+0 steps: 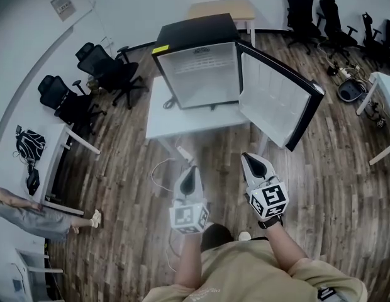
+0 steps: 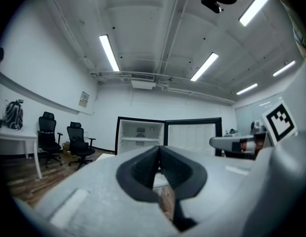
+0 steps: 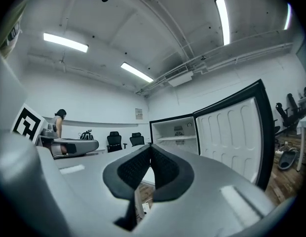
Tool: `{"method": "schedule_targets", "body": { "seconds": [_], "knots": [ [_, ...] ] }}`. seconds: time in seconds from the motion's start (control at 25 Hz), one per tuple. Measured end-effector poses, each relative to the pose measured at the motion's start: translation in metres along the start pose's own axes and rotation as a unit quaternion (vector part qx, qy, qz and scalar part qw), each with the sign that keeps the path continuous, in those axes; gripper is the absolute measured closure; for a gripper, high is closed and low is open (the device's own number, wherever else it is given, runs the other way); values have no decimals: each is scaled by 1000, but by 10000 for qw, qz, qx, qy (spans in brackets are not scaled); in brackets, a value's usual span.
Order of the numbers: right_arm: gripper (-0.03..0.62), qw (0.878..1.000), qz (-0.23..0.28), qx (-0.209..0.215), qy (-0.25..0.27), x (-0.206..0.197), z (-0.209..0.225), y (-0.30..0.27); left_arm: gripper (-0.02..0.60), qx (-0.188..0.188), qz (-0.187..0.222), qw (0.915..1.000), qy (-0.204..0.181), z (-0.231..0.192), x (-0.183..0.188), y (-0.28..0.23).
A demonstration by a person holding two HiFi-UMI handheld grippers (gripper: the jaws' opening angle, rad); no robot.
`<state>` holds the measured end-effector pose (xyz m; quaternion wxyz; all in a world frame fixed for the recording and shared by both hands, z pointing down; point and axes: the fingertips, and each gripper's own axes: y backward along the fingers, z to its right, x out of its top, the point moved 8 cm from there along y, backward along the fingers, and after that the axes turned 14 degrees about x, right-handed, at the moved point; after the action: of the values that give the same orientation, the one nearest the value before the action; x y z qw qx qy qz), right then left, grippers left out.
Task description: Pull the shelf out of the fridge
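Black fridge (image 1: 195, 30) — white inside, white table (image 1: 160, 119), brown wood-grain floor (image 1: 333, 187)

The left claw (image 1: 192, 168) and the right claw (image 1: 246, 157) share 1 build: pale grey shells that taper towards the tip, lined inside with black textured pads (image 2: 140, 169). Each carries a white marker cube (image 1: 189, 218) printed with bold black square patterns on its faces. The person wears a tan short-sleeved shirt (image 1: 245, 266), loose at both sleeves.
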<state>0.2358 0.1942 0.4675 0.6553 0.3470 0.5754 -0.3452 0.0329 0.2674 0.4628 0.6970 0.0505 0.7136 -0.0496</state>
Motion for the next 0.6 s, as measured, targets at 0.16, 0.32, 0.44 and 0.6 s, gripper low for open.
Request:
{"method": "schedule_targets", "body": {
  "seconds": [0.16,0.32,0.44,0.6],
  "knots": [
    [589,9999,-92,-66,-59,-6,20,-30,580,11,-14,10000,88,-17,-2,-32],
    [589,9997,-204,-124,-60,-17,42,-80,580,-161,-45,9997,170,-41,-12,-91],
    [589,9996,-229,-156,-65,-13,59,-132,580,-351,5,9992,213,-63,-4,-146],
    [589,9995,-238,-199,-33,7,77,-210,580,-622,143,9978,199,-98,25,-221]
  ]
}}
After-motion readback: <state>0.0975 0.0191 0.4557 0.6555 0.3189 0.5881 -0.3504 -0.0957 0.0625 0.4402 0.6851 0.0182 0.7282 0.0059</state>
